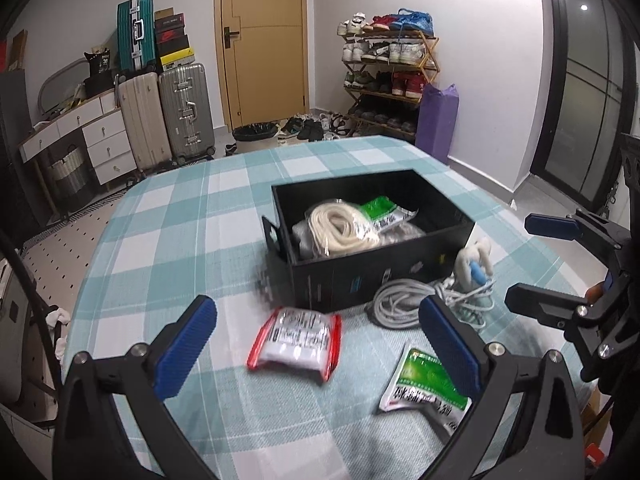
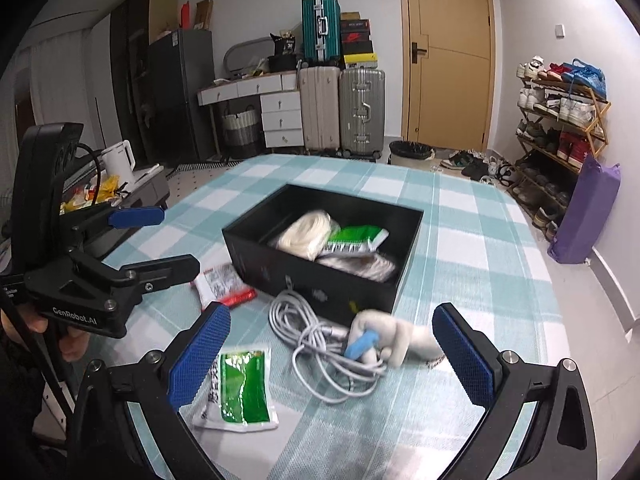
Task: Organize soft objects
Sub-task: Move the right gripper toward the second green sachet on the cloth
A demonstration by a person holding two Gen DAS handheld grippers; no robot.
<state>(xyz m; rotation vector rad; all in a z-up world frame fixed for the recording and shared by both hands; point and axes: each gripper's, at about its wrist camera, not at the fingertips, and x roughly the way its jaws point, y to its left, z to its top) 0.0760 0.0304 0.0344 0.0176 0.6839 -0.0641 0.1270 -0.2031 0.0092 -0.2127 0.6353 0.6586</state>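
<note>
A black box (image 1: 384, 268) stood open on the checked teal-and-white cloth of the desk (image 1: 168, 240), and everything else lay around it. Inside the box were a coil of cream rope (image 1: 340, 228), a green-and-white packet (image 1: 386, 210) partly over the rope, and a grey bundle in clear wrap (image 2: 362, 266) beside them.

Just in front of the box lay a red-edged packet (image 1: 295, 338). Also in front of the box, further toward its near right corner, a coiled grey cable (image 2: 320, 340) touched the box wall, and a cream plush toy with a blue part (image 2: 384, 340) rested on the cable's end. A second green-and-white packet (image 2: 238, 390) lay nearer the cameras than the cable.

The left gripper (image 1: 316, 352) hung above the desk in front of the box with its jaws wide and nothing between them, the red-edged packet below the gap. The right gripper (image 2: 332, 356) was likewise spread wide and empty, over the cable and plush toy.
</note>
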